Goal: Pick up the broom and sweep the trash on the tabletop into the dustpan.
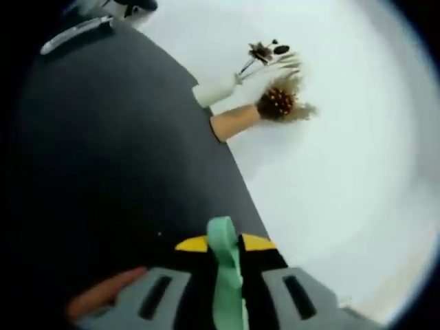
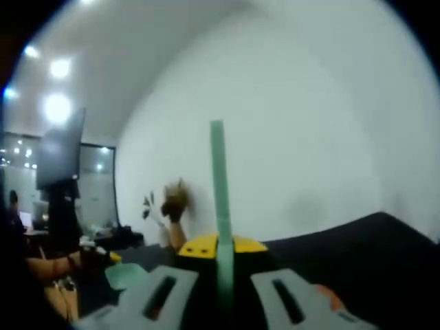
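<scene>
A thin green rod, judged to be the broom's handle, stood straight up the centre of the right gripper view, rising from between the fingers of the right gripper. Those fingers sat closed about its base, though the contact itself was hidden. The rod's long axis ran directly forward along the fingers, toward the white wall. Its bristle end was out of frame.

In the left gripper view, the left gripper likewise held a broader green handle between near-shut fingers at bottom centre. Whether this belonged to the dustpan could not be told.

The black bench filled the left of that view. A hand-shaped ornament with a pine cone and dried flowers stood at upper right, against the wall. No trash could be made out on the dark surface.

At lower left of the right gripper view lay a pale green object, possibly the dustpan, too blurred to confirm. With the broom apparently in the right fingers, the sweep would turn on swinging its far end down to the bench.
</scene>
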Motion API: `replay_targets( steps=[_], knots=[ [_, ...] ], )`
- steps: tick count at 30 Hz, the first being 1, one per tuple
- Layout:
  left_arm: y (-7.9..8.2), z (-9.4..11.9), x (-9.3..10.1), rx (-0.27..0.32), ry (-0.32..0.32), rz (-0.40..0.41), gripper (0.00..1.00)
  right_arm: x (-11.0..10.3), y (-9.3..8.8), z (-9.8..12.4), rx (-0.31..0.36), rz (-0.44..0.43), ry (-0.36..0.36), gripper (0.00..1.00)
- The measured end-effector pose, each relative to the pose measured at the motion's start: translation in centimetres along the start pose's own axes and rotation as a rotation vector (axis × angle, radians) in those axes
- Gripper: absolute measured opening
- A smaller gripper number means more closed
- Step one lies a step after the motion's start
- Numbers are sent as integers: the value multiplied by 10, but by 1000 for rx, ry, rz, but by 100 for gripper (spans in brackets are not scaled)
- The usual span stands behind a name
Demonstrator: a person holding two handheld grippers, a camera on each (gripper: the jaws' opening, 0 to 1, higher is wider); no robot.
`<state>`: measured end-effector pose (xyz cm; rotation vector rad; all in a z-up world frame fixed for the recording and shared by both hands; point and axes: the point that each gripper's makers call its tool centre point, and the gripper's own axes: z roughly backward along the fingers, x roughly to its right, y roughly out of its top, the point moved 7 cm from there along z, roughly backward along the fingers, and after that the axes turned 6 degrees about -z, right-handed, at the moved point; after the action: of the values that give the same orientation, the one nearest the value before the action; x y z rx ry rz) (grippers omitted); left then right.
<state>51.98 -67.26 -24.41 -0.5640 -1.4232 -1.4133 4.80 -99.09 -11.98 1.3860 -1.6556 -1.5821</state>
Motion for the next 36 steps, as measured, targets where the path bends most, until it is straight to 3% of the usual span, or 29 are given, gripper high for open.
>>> replay_targets(
  steps=[2, 5, 9, 14, 16, 21, 25, 30, 36],
  knots=[
    [3, 2, 2, 64, -4, 52, 13, -1, -2, -2, -10, 6, -1, 5],
    [1, 8, 9, 110, -51, 110, 10, -4, -10, -10, -40, -1, 9, 5],
    [-6, 15, 20, 189, -31, 41, 10, -14, -19, -25, -94, 41, -2, 5],
    [-5, 26, 24, 352, 13, 45, 10, -47, -26, -39, -133, 94, 22, 5],
    [-5, 30, 23, 421, 39, 36, 10, -58, -23, -56, -149, 112, 35, 5],
    [-16, 32, 24, 480, 50, 100, 9, -93, -27, -89, -168, 150, 76, 5],
    [-31, 32, 31, 495, 44, 108, 9, -129, -39, -117, -168, 188, 106, 5],
    [-36, 36, 32, 513, 62, 66, 10, -158, -62, -144, -161, 228, 97, 5],
    [-41, 39, 35, 528, 46, 55, 10, -175, -103, -167, -189, 189, 76, 5]
  ],
)
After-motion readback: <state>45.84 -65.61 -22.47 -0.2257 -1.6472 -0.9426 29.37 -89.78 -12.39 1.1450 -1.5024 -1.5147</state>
